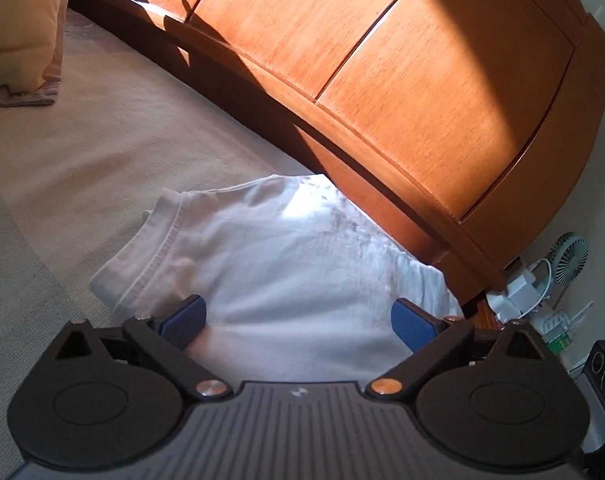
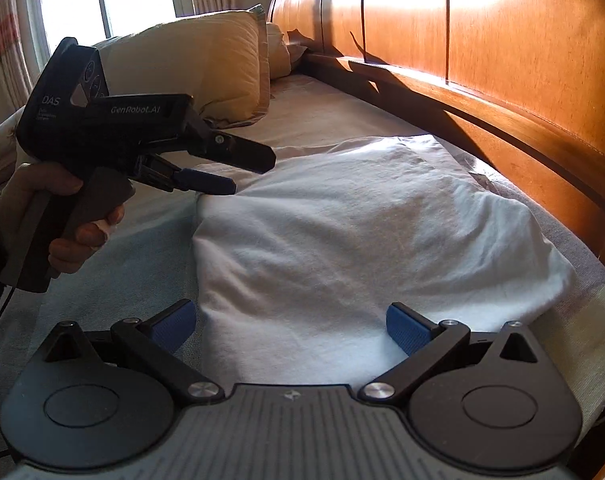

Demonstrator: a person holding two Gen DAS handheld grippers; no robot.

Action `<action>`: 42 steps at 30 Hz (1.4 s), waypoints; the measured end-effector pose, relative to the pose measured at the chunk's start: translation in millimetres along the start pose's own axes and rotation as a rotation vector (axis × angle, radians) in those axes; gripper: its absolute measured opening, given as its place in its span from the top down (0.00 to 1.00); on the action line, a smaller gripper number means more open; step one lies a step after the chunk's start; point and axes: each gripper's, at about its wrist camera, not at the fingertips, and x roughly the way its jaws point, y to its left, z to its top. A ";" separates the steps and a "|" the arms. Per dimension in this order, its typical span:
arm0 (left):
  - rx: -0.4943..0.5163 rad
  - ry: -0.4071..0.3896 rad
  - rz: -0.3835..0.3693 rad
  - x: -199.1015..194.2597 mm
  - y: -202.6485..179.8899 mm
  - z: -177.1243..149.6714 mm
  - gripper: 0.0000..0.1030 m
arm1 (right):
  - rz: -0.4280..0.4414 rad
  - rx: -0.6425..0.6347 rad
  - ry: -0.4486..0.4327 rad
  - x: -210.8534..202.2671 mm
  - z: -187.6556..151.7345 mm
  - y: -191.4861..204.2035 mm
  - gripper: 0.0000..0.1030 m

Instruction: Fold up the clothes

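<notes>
White T-shirt [image 2: 342, 240]: 1 item, partly folded, on the bed beside the wooden headboard [image 2: 482, 60]. Soft, light, limp; take hold at the stitched hem. Left gripper [image 1: 298, 320] and right gripper [image 2: 292, 326]: jaws apart, empty.

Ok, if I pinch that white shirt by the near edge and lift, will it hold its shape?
Probably not. The white shirt looks soft: it lies in creases and sags over the bed, so it would likely droop and unfold. It seems light, thin cotton with a stitched hem. Pushed, it would probably bunch rather than slide.
</notes>
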 end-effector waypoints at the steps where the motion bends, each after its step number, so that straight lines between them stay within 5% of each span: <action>1: 0.002 -0.008 0.000 -7.5 1.4 -2.1 0.08 | -0.002 -0.003 0.002 -3.7 -1.2 -2.1 0.00; 7: 0.037 -0.068 -0.022 -27.9 -14.5 10.8 0.06 | -0.043 0.003 -0.050 -12.5 6.4 -6.2 0.00; 10: 0.152 -0.049 -0.008 -13.7 -36.1 4.8 0.06 | -0.100 -0.017 -0.055 1.4 9.0 -4.2 0.00; 15: 0.440 0.036 0.222 4.3 -49.1 -34.8 0.05 | -0.159 -0.095 -0.019 7.2 -13.8 -2.1 0.00; 23: 0.368 0.037 0.176 -29.7 -56.7 -23.4 0.06 | -0.178 -0.098 -0.114 -6.1 30.5 -38.3 0.00; 29: 0.374 0.086 0.203 -57.3 -61.9 -41.3 0.05 | -0.188 0.070 -0.027 37.5 30.0 -88.1 0.01; 36: 0.479 0.039 0.270 -113.8 -71.0 -77.2 0.03 | -0.116 -0.019 -0.082 25.4 66.6 -45.1 0.01; 42: 0.447 0.039 0.254 -142.0 -74.7 -101.0 0.03 | -0.127 -0.091 0.077 84.1 68.6 -19.1 0.00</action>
